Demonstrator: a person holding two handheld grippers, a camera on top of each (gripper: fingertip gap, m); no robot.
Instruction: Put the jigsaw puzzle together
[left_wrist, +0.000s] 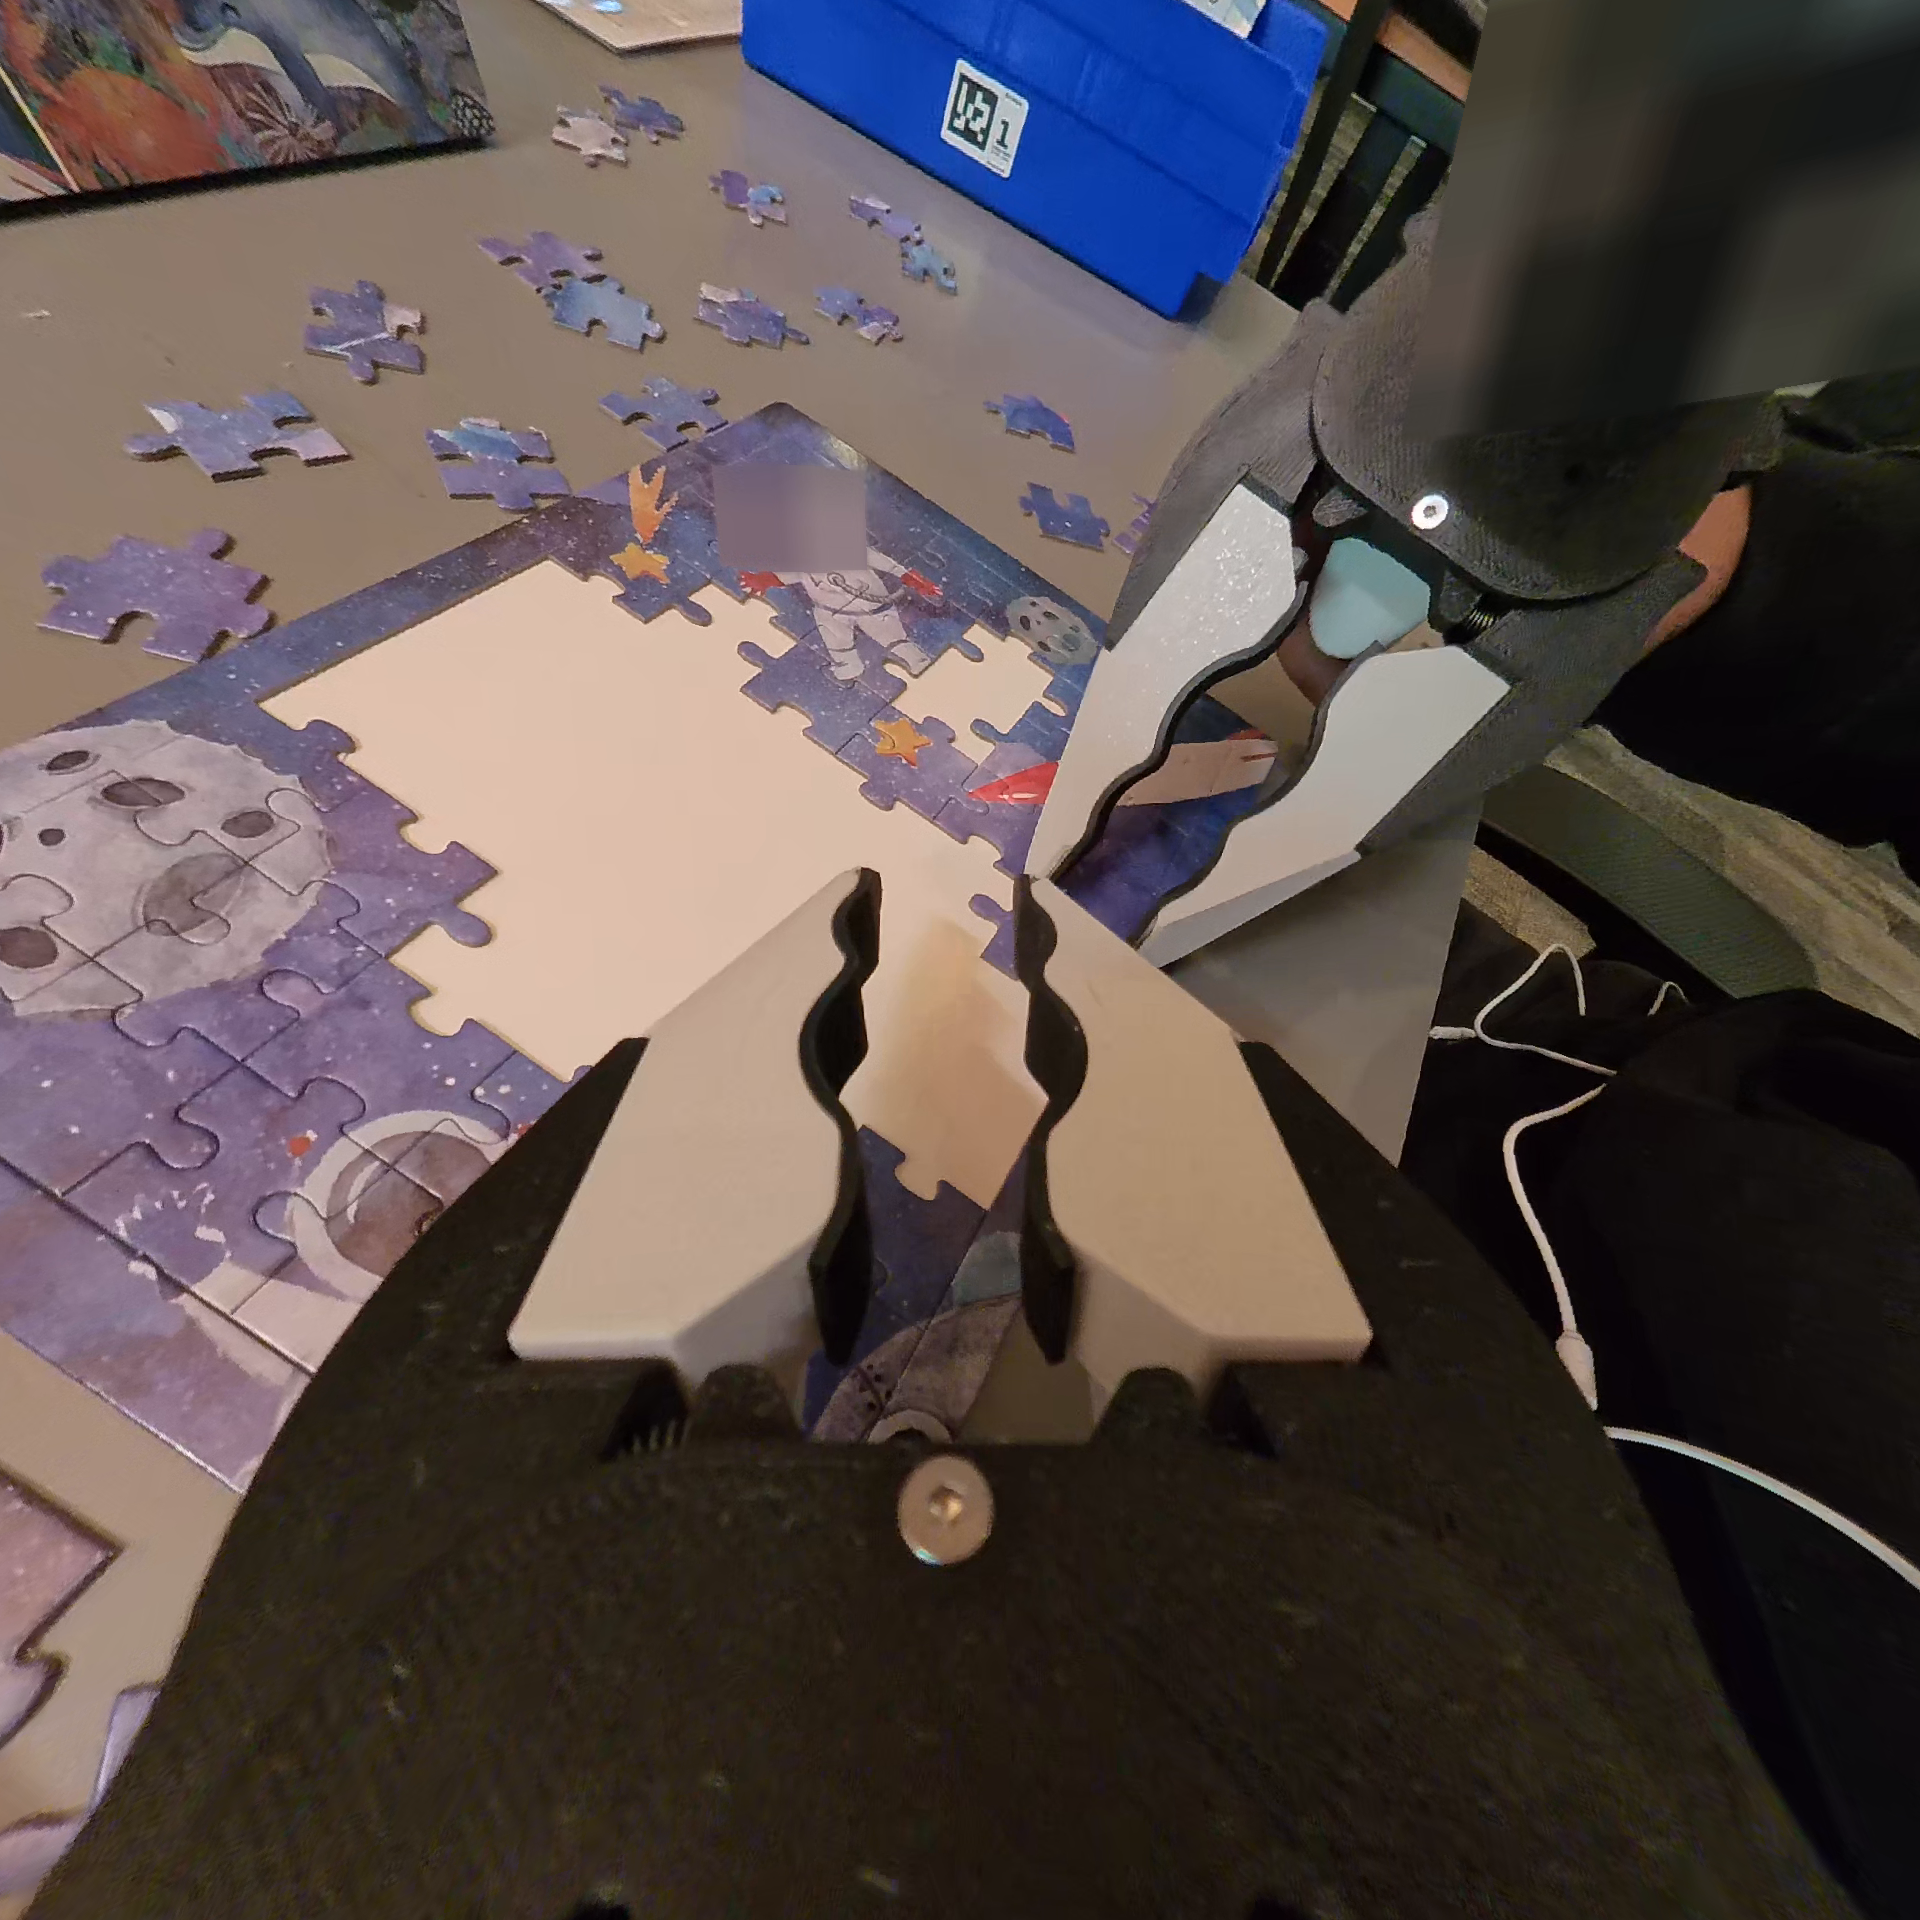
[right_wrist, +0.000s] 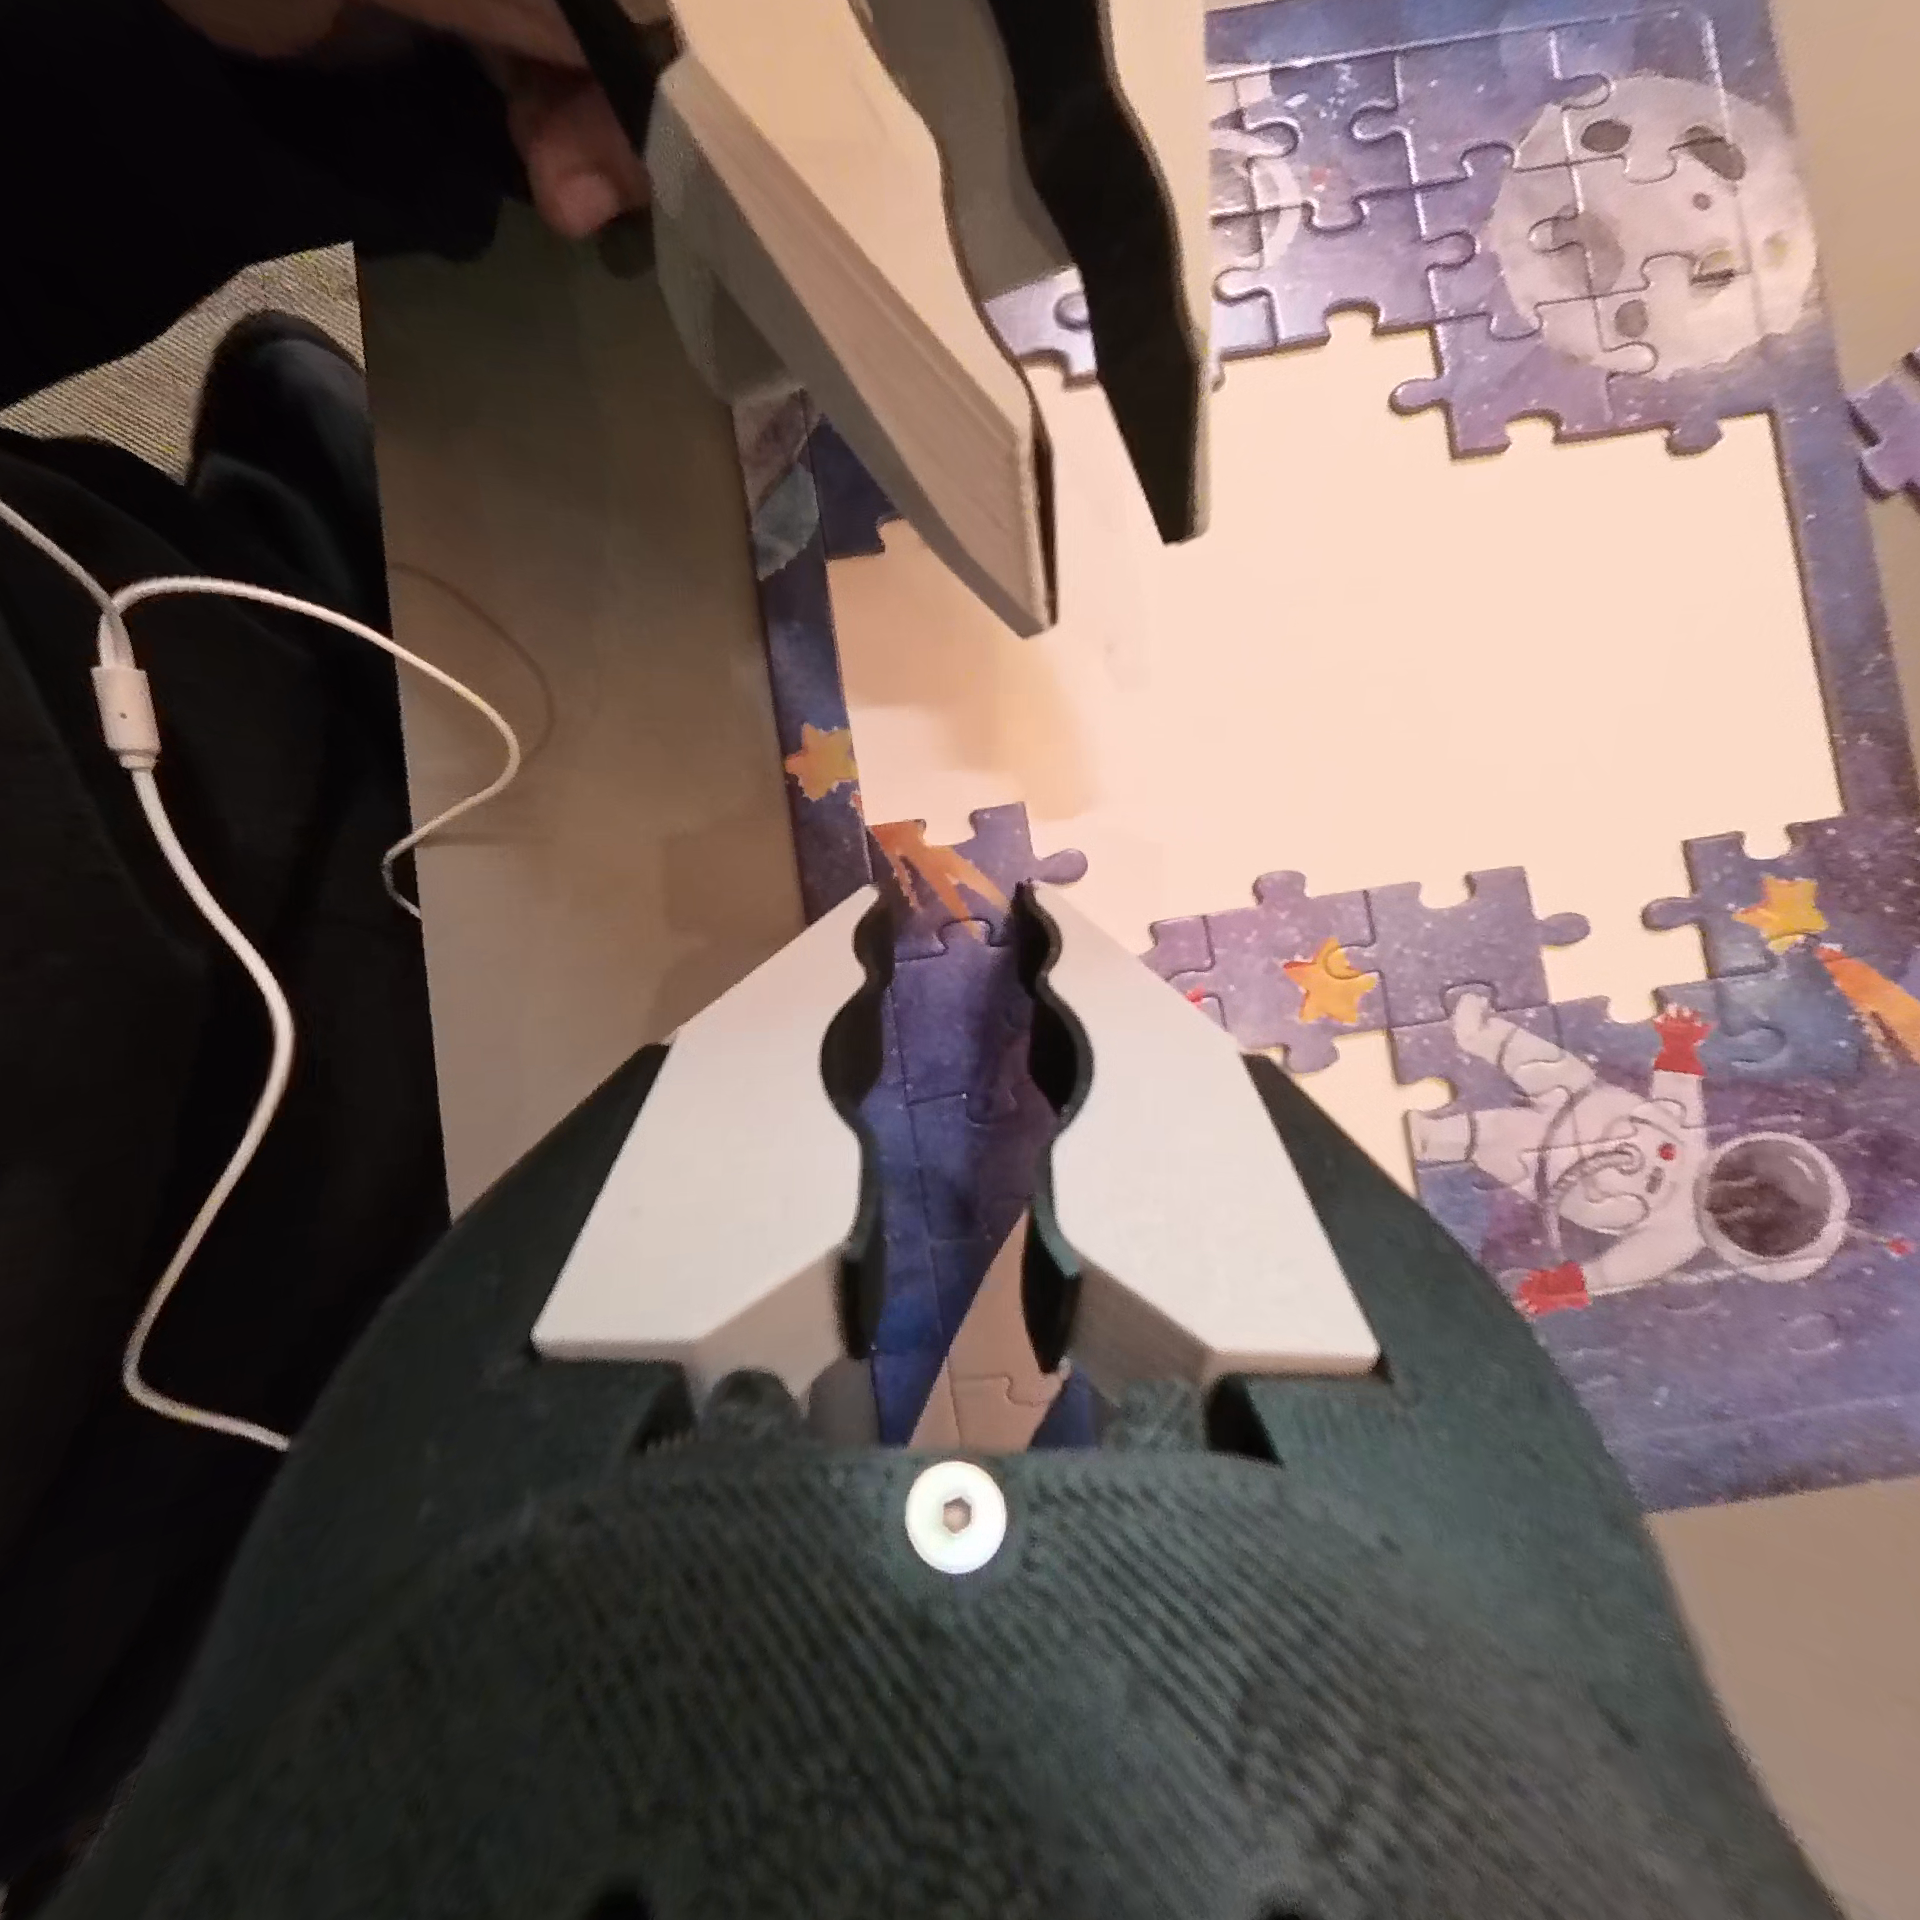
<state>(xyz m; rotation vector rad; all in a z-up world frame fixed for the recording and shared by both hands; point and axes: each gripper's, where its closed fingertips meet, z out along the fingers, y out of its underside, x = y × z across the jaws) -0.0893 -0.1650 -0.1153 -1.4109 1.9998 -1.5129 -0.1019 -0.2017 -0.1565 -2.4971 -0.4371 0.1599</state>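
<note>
A space jigsaw lies in a purple-framed tray whose white base (left_wrist: 623, 779) is bare in the middle; the tray also shows in the right wrist view (right_wrist: 1351, 675). My left gripper (left_wrist: 945, 888) is open and empty, its tips just above the bare base near the tray's near edge. My right gripper (right_wrist: 953, 902) is open, its tips down at a placed piece with an orange comet tail (right_wrist: 997, 852) by the frame; nothing is pinched. The right gripper (left_wrist: 1096, 904) almost meets my left fingertip (left_wrist: 1029, 904). The left gripper (right_wrist: 1112, 571) hovers over the tray.
Several loose purple pieces (left_wrist: 364, 332) lie on the grey table beyond the tray. A blue bin (left_wrist: 1091, 135) stands at the back right, a picture box (left_wrist: 208, 94) at the back left. A white cable (right_wrist: 260, 675) hangs past the table edge over dark clothing. Tip to tip, the grippers are about 6 cm apart.
</note>
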